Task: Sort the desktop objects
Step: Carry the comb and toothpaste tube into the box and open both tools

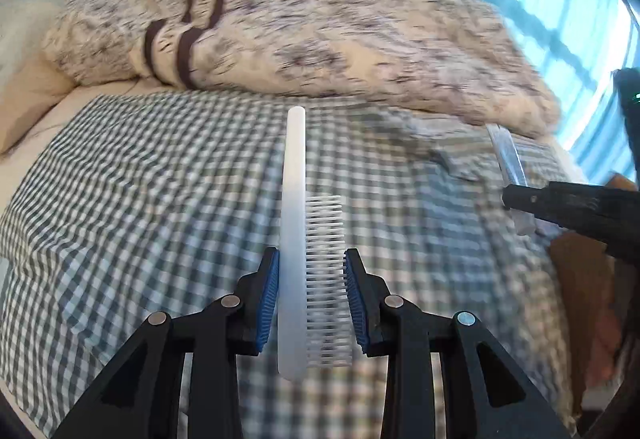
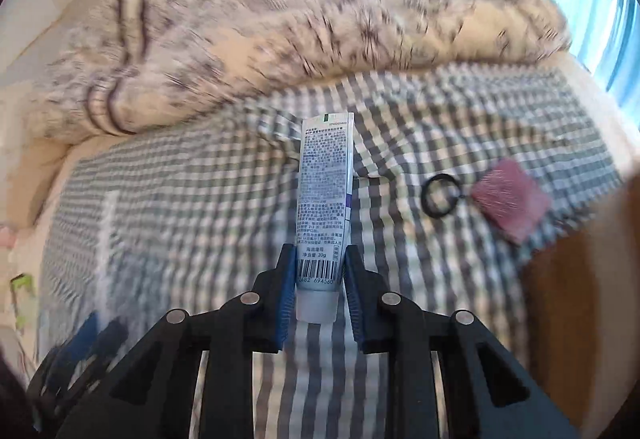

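Observation:
My left gripper (image 1: 311,271) is shut on a white comb (image 1: 294,199), whose handle points away from me and whose teeth face right, above the checked cloth (image 1: 140,199). The right gripper (image 1: 520,195) shows at the right of that view with the tube (image 1: 508,159) in it. In the right wrist view my right gripper (image 2: 320,267) is shut on a small grey-white toothpaste tube (image 2: 325,191), cap towards me, printed back up. The white comb (image 2: 108,235) and the left gripper (image 2: 80,343) appear blurred at the lower left.
A fluffy cream blanket with dark stripes (image 1: 280,31) lies bunched beyond the checked cloth. A black hair ring (image 2: 440,195) and a pink rectangular pad (image 2: 510,205) rest on the cloth at the right. Brown wood (image 2: 580,299) borders the right side. A bright window (image 1: 560,19) is far right.

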`<action>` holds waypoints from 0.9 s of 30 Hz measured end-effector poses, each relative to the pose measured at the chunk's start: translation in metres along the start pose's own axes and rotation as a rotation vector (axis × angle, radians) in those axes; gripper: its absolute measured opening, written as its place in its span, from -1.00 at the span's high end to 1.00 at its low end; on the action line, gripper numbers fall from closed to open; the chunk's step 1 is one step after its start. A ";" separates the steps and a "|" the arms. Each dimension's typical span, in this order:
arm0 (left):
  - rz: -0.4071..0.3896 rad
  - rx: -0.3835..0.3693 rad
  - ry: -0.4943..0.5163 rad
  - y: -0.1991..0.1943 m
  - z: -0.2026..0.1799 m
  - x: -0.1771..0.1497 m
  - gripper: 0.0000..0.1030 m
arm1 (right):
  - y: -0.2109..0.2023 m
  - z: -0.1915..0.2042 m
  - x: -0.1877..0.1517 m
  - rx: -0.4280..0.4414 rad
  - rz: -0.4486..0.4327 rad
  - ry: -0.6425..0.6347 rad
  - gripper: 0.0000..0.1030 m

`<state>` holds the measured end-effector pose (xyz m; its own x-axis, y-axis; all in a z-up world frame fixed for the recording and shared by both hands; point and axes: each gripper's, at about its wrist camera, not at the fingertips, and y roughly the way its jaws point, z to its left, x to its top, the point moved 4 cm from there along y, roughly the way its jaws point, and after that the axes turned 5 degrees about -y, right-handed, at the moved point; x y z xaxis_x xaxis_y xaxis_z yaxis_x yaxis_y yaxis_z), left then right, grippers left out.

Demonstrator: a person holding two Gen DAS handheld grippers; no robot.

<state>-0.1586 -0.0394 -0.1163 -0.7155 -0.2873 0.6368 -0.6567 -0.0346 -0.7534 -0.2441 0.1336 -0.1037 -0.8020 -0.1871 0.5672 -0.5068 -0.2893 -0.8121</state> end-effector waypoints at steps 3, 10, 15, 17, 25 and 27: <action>-0.029 -0.012 0.046 -0.034 -0.025 0.000 0.37 | -0.051 -0.005 -0.009 0.046 -0.054 -0.002 0.54; -0.106 -0.148 0.174 -0.121 -0.129 0.008 0.37 | -0.159 -0.066 -0.039 0.048 -0.170 0.057 0.54; -0.108 -0.313 0.275 -0.159 -0.224 -0.002 0.37 | -0.220 -0.137 -0.061 -0.011 -0.249 0.160 0.54; -0.096 -0.345 0.317 -0.164 -0.255 -0.011 0.37 | -0.236 -0.162 -0.068 -0.057 -0.267 0.187 0.54; -0.008 -0.454 0.380 -0.153 -0.340 -0.047 0.37 | -0.257 -0.242 -0.100 -0.128 -0.251 0.302 0.54; 0.027 -0.460 0.391 -0.144 -0.352 -0.056 0.37 | -0.253 -0.252 -0.103 -0.119 -0.244 0.315 0.54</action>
<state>-0.1081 0.3186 0.0146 -0.7108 0.0935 0.6972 -0.6106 0.4101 -0.6775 -0.1123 0.4623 0.0089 -0.7022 0.1755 0.6900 -0.7120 -0.1755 -0.6799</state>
